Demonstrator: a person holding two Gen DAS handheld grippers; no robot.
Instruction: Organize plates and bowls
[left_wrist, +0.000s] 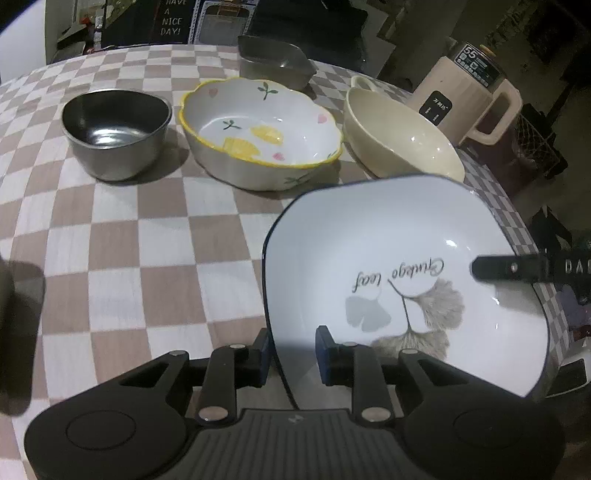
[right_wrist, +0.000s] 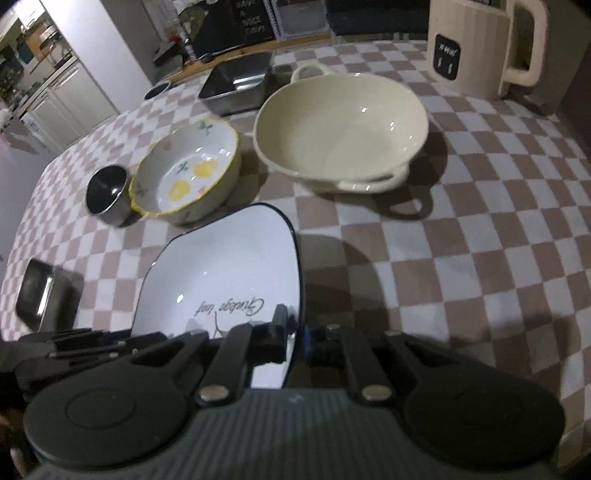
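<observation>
– Nearest: left gripper (left_wrist: 293, 352), jaws part-open, astride the near-left rim of the square plate (left_wrist: 388, 240). Rim's betw. the pads, but the inner pad stands off it, so no pinch there afaict.

– And right gripper (right_wrist: 293, 332)?

– Clamped narrow on the plate's right rim, one finger inside, one outside. That's the only real hold rn.

– Where's the plate sitting?

– Low over the checked table (left_wrist: 110, 258), front-right, nearer us than the row of bowls: steel bowl (left_wrist: 114, 136), flowered bowl (left_wrist: 258, 136), cream bowl (left_wrist: 399, 136), left to right. Clear of all three. Can't tell if its base is fully down on the cloth.

– So which step?

– Looks like set-down of the plate, w/ the left side let go already, imo.

– Next?

– Make sure it's flat on the cloth, then loosen the right jaws and draw both grippers back off the rims w/o dragging it. After that prob. nest the bowls, small into big; steel one's the obvious first pick. Glazed rims are slick, so grip deep.
</observation>
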